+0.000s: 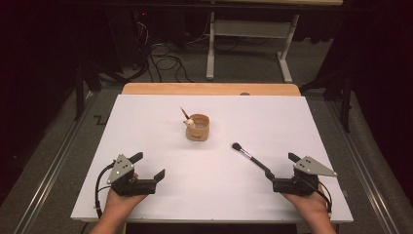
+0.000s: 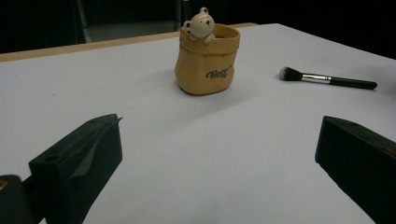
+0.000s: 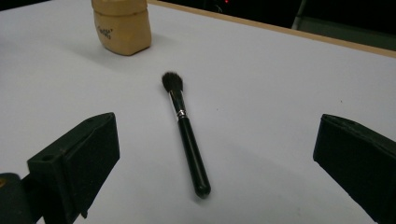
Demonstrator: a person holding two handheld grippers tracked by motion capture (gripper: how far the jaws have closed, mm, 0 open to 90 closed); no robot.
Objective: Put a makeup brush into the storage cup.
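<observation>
The right tool (image 1: 281, 170) rests on the white worktop (image 1: 146, 126), jaws spread, just short of the makeup brush (image 3: 186, 131). The left tool (image 1: 148, 165) is spread too, facing the tan bear pot (image 2: 207, 58).

My high view looks forward and down over the whole white table (image 1: 146, 195) from my side. My left gripper view sits low at the near left, facing the bear pot (image 2: 207, 60) mid-table. My right gripper view sits low and close behind the makeup brush (image 3: 187, 135). All three share pot and brush.
</observation>
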